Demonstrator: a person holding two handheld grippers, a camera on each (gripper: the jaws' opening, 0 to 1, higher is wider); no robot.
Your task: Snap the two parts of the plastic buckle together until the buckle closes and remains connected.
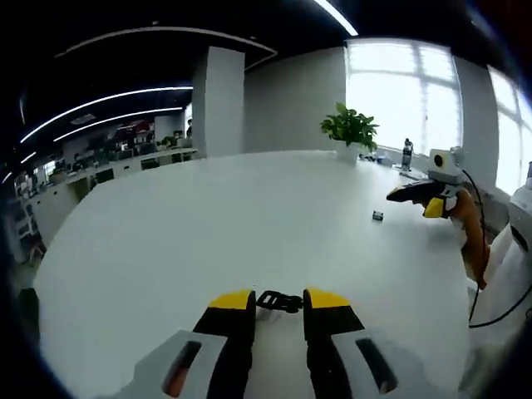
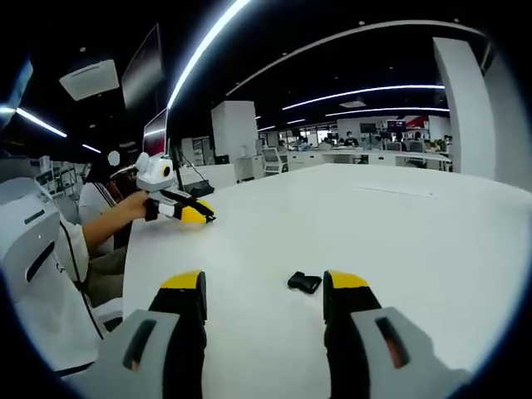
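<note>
One black buckle part sits between the yellow-tipped jaws of my left gripper. It spans the narrow gap, and the jaws are shut on it just above the white table. The other black buckle part lies on the table between the wide-open jaws of my right gripper, close to the right jaw and untouched. In the left gripper view that part is a small dark speck ahead of the right gripper. In the right gripper view, a person's hand holds the left gripper at the table's left side.
A potted plant and a dark bottle stand at the table's far edge by the windows. A person's sleeve and a cable lie along the table's side. Office desks with monitors fill the background.
</note>
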